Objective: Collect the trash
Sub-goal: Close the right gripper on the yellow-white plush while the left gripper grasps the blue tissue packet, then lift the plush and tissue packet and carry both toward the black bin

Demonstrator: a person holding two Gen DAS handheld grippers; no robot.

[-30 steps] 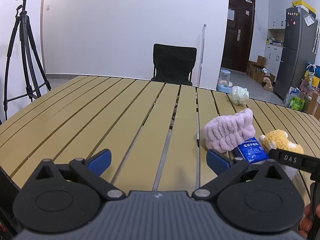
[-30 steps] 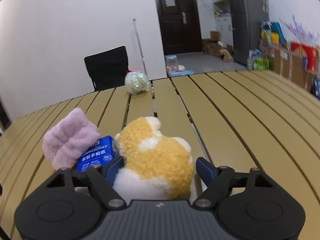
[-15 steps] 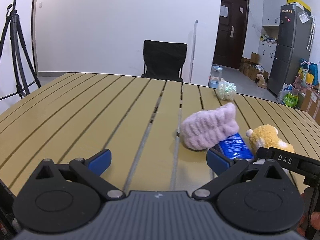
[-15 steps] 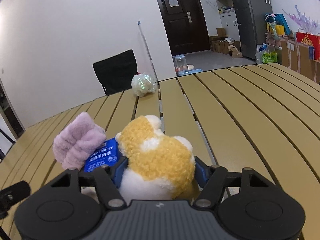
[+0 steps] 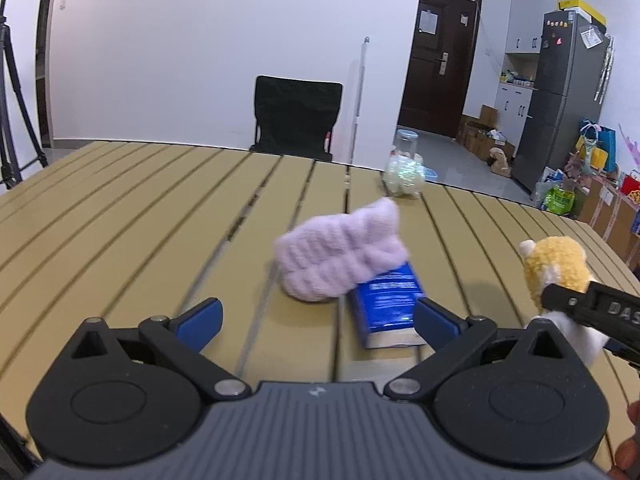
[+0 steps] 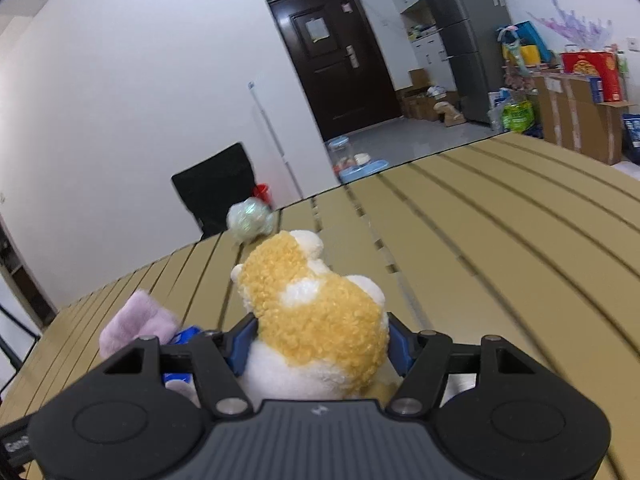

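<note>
Nearest, the right gripper (image 6: 320, 346) has its blue pads pressed into both sides of a fluffy yellow-and-white plush toy (image 6: 316, 316), holding it above the tan slatted wooden table (image 6: 500, 240). The left gripper (image 5: 316, 316) is spread wide with nothing between its pads. Just ahead of it, slightly to its right, lies a blue rectangular tissue packet (image 5: 388, 300), long axis pointing away, its far end tucked under a soft lilac fleece headband (image 5: 340, 256). The left gripper is nearer to both. Farther off, by the table's far edge, sits a crumpled clear plastic bag (image 5: 405, 176).
</note>
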